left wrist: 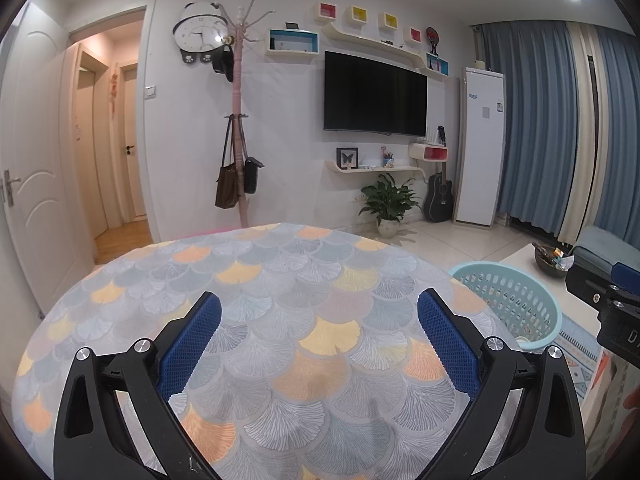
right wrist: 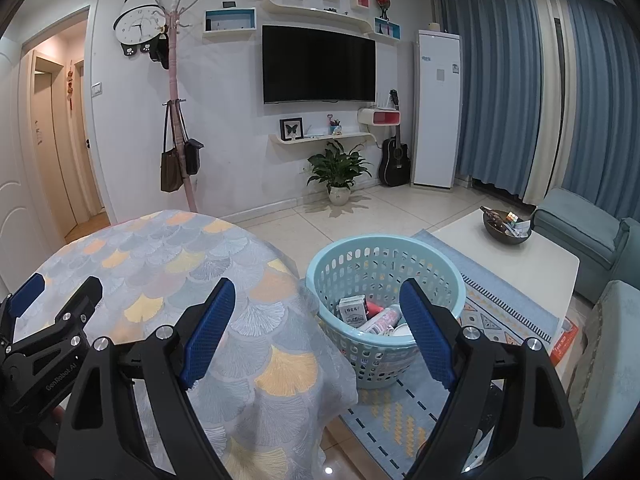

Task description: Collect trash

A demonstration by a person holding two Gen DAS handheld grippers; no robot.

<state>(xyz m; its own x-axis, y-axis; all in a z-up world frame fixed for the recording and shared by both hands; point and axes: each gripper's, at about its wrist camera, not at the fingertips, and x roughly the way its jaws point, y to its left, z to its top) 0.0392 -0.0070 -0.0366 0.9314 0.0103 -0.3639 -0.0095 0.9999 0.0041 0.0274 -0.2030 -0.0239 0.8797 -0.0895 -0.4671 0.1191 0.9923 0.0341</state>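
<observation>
A light blue plastic basket (right wrist: 386, 264) stands on the rug to the right of the round table (right wrist: 168, 264); it also shows in the left wrist view (left wrist: 516, 300). Inside it lie a small carton (right wrist: 352, 309), a white-and-pink bottle (right wrist: 382, 320) and other trash. My left gripper (left wrist: 320, 320) is open and empty above the patterned tablecloth (left wrist: 280, 320). My right gripper (right wrist: 316, 316) is open and empty, held over the table's right edge and the basket. The left gripper also shows at the left in the right wrist view (right wrist: 60, 292).
A white coffee table (right wrist: 516, 264) with a dark bowl (right wrist: 506, 228) of items stands right of the basket. A blue sofa (right wrist: 580, 232) is at far right. A patterned rug (right wrist: 420, 412) lies under the basket. A coat stand (right wrist: 176, 120), a plant (right wrist: 338, 172) and a TV (right wrist: 318, 66) line the far wall.
</observation>
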